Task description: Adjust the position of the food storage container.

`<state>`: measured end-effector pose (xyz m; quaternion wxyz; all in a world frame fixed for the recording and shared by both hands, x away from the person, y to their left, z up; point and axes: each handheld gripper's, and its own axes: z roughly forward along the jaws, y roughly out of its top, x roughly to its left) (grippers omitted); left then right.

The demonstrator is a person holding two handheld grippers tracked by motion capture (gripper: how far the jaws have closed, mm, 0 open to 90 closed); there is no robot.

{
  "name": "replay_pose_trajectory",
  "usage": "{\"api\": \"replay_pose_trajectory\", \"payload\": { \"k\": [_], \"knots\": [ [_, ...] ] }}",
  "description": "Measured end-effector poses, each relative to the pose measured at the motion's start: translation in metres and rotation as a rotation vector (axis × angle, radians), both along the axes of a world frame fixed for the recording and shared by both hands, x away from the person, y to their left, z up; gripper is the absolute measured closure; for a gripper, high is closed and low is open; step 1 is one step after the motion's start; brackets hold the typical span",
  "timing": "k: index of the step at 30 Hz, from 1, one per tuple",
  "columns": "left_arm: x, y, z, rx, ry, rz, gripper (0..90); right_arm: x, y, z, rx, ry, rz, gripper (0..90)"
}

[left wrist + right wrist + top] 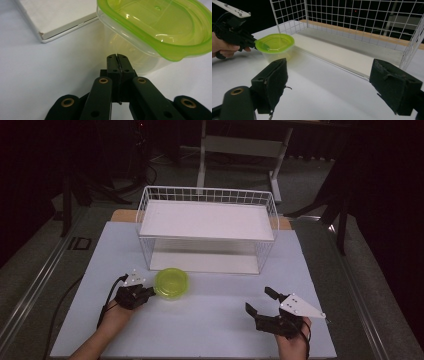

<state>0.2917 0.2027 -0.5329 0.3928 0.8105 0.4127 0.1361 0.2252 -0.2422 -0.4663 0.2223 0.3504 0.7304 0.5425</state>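
Note:
A clear round container with a lime-green lid (171, 282) stands on the white table (200, 330), just in front of the white wire basket (207, 195). My left gripper (151, 291) is shut, its tips right at the container's left side; in the left gripper view the joined tips (117, 58) sit just under the lid rim (160, 47), with nothing between them. Whether they touch the wall I cannot tell. My right gripper (260, 300) is open at the front right, nothing between its pads (274, 80). It faces the container (275, 46) and the left gripper (253, 42).
The wire basket (337, 15) has a white board across its top and another (57, 22) on its floor, with its front side open. A table frame and dark curtains stand behind. Bare tabletop lies between the two grippers.

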Motion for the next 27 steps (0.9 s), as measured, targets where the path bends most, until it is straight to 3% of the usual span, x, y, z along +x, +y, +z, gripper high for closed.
{"api": "replay_pose_trajectory", "payload": {
  "k": [2,7,11,17,27],
  "knots": [
    [-0.001,0.000,-0.001,0.016,0.006,0.005,90.0,0.000,0.000,0.000,0.000,0.001,0.001,14.9],
    [-0.001,0.008,0.005,-0.016,0.005,0.043,90.0,0.001,0.000,-0.001,0.002,0.003,0.002,14.9],
    [0.004,0.004,0.005,-0.036,0.007,0.035,90.0,0.001,0.002,-0.001,-0.009,0.006,0.010,14.9],
    [0.014,-0.015,0.004,-0.029,0.006,0.005,90.0,0.002,0.002,-0.004,-0.009,0.021,0.013,15.0],
    [0.026,-0.063,0.003,-0.018,0.022,-0.073,90.0,0.002,0.000,-0.003,-0.001,0.020,0.014,15.0]
  ]
}}
